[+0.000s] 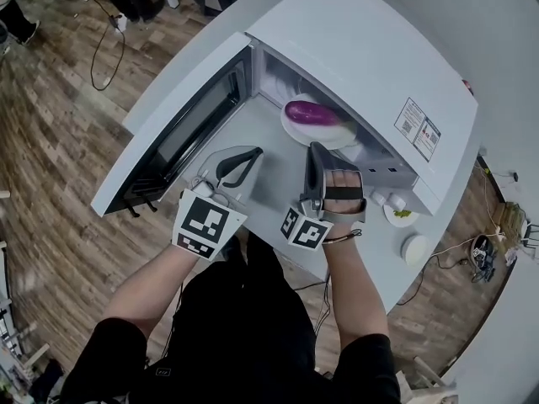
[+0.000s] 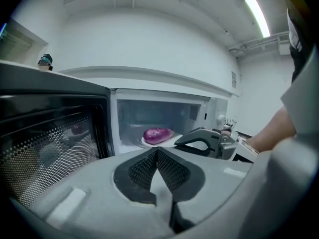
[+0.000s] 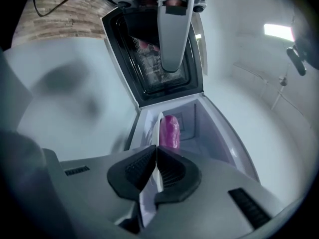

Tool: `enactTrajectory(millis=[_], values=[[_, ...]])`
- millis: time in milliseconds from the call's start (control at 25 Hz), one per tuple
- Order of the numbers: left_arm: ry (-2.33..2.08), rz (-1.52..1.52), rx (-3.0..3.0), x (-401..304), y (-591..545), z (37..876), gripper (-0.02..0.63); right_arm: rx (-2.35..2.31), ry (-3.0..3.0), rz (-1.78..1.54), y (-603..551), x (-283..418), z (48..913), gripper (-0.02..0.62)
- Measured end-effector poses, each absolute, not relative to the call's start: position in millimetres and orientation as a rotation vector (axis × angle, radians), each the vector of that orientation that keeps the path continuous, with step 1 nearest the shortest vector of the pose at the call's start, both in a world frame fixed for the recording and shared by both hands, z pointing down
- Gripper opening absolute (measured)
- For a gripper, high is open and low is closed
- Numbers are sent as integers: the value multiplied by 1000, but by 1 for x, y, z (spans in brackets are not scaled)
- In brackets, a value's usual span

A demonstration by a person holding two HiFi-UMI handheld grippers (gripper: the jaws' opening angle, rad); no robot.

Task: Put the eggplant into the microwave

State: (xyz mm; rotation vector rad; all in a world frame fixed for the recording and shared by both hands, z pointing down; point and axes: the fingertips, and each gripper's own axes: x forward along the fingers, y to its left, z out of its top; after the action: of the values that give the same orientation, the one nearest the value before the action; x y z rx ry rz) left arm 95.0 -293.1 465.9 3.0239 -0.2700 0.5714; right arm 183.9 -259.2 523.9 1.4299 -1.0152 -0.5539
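The right gripper [image 3: 155, 152] has its jaws pressed on the near rim of the white plate [image 3: 152, 129], which passes edge-on between them. The left gripper [image 2: 157, 151] has its jaws together on nothing, beside the open door [image 1: 181, 133]. The eggplant [image 1: 310, 112] lies on this plate inside the microwave [image 1: 362, 49], close to the front edge of its floor. The placing looks nearly done: slide the plate level toward the back wall, then release and draw out straight.

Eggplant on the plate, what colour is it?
The eggplant is glossy purple, clearest in the head view.
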Motion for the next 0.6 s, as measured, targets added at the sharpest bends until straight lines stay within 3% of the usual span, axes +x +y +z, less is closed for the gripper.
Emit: enactTrajectory(millis=[600], values=[[-274,630,2967,114,-311,489,9,1403,-1059,-436,-284,204,548,23]])
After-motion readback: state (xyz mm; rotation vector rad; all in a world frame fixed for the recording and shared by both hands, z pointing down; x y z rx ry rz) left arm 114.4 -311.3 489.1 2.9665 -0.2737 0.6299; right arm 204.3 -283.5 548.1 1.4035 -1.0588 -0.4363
